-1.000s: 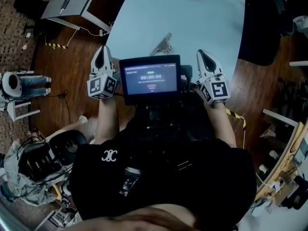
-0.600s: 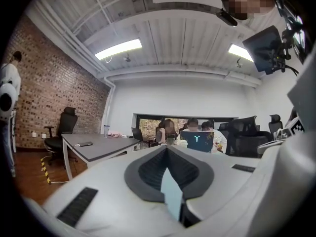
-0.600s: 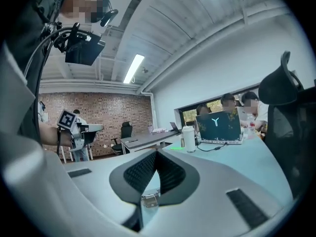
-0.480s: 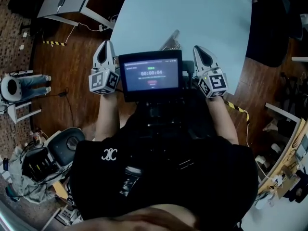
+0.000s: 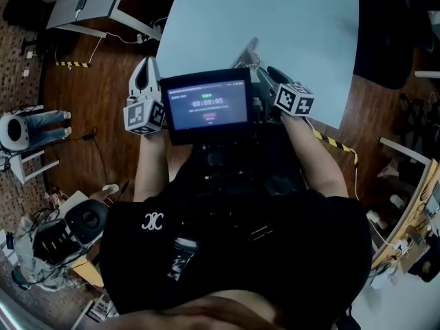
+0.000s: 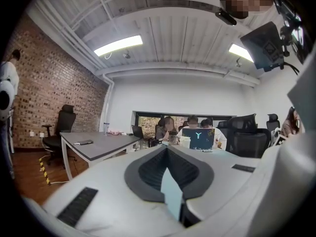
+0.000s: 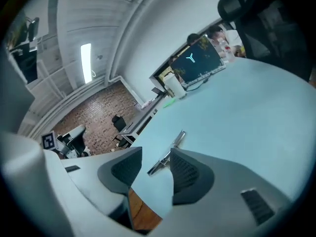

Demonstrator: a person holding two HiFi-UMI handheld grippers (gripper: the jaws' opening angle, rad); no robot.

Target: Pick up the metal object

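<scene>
The metal object (image 5: 246, 52), a slim bright piece, is lying flat on the pale blue table (image 5: 295, 19) close to its near rounded edge; in the right gripper view it (image 7: 163, 161) is running diagonally across the tabletop (image 7: 247, 98). The right gripper (image 5: 269, 73) is hanging over that edge, rolled to one side and tipping slightly downward, with its jaws spread wide, having just been opening. In its own view (image 7: 155, 154) the object is showing in the gap between the two dark pads (image 7: 185, 174), with its near end just beside one of them; neither pad is pressing on it. The left gripper (image 5: 146, 66) is sitting well apart from the object, off the table over the wooden floor (image 5: 103, 95) and pointing level, with its jaws pressed together on nothing (image 6: 166, 149). Between the two grippers a lit screen (image 5: 206, 105) is facing the person. At the table's far side a laptop (image 7: 197, 63) is standing open.
</scene>
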